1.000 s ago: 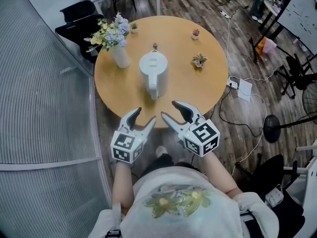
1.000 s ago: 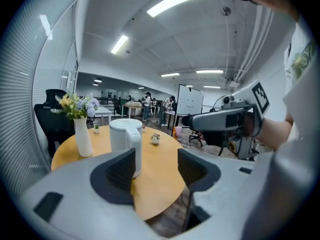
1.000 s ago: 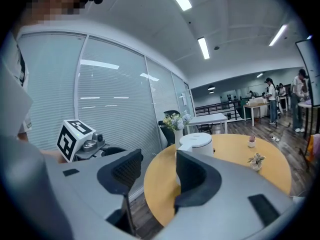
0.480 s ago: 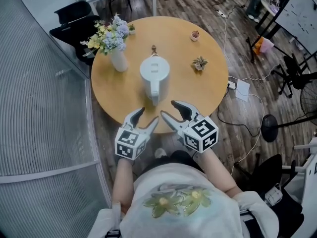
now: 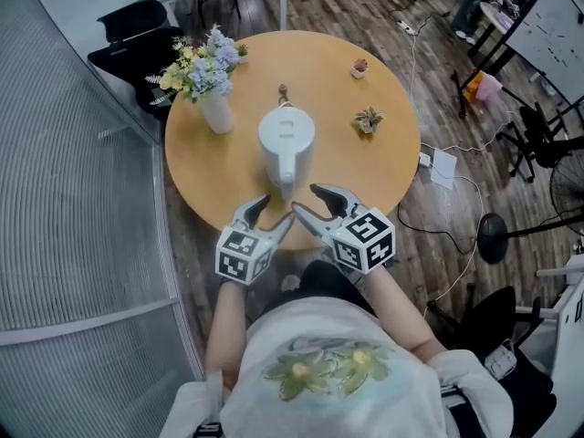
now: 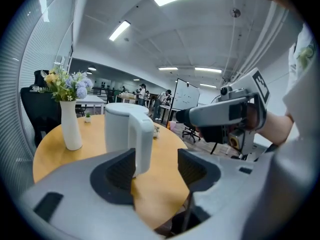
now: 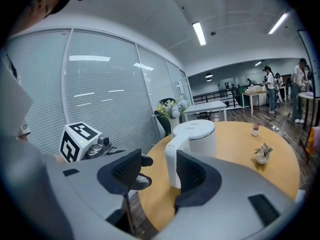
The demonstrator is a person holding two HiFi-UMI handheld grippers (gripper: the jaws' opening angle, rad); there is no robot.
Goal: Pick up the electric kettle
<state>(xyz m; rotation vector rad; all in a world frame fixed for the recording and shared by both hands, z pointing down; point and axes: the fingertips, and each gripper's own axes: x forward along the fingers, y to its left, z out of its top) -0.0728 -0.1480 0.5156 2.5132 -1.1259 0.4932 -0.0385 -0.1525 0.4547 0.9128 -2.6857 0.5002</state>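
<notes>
A white electric kettle [image 5: 286, 143] stands upright near the middle of the round wooden table [image 5: 383, 167], its handle [image 5: 285, 173] facing me. It also shows as the kettle [image 6: 126, 134] in the left gripper view and the kettle [image 7: 192, 141] in the right gripper view. My left gripper [image 5: 273, 213] hovers open at the table's near edge, just short of the handle. My right gripper [image 5: 312, 201] is open beside it, slightly right of the handle. Neither touches the kettle, and nothing sits between either pair of jaws.
A white vase of flowers [image 5: 209, 84] stands left of the kettle. Three small potted plants sit farther back: one [image 5: 369, 119] to the right, one [image 5: 360, 66] far right, one [image 5: 284, 90] behind the kettle. A black chair [image 5: 137, 35] and cables with a power brick [image 5: 440, 165] lie around the table.
Both grippers have moved forward toward the kettle's handle, reaching the table's near edge. The kettle has not moved.
</notes>
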